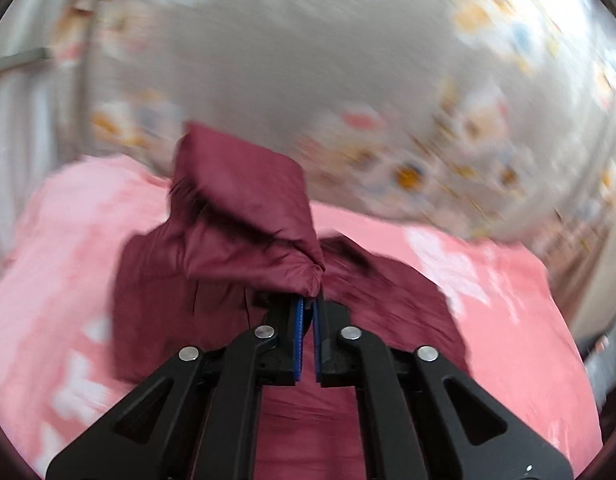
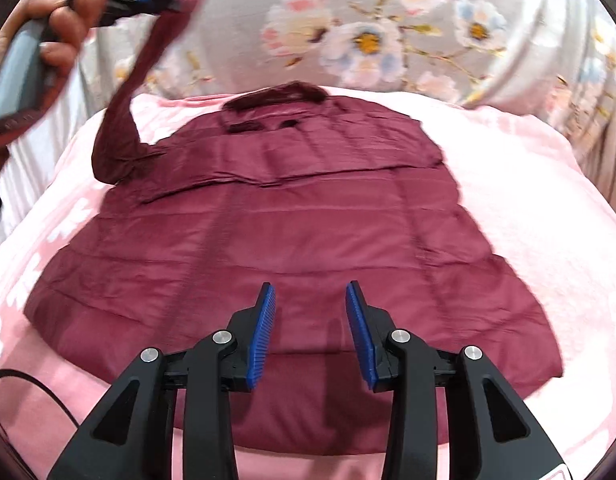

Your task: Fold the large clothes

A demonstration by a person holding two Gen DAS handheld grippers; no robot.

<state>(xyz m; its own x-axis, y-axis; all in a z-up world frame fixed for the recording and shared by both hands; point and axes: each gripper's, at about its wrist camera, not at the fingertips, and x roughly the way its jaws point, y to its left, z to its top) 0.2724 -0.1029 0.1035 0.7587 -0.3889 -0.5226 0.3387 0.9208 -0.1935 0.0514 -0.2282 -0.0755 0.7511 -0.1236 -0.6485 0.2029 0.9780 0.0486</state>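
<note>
My left claw [image 1: 308, 300] is clamped on the sleeve cuff [image 1: 313, 276] of the maroon jacket [image 2: 292, 240] spread on the pink bed [image 2: 547, 184]; blurry, but I'd carry it across the chest, right claw [image 2: 309, 292] apart near the hem

A bed spread with a soft pink blanket with white patterns [image 2: 539, 184] meets a grey fabric backdrop printed with pastel flowers [image 2: 367, 36], evenly lit.
</note>
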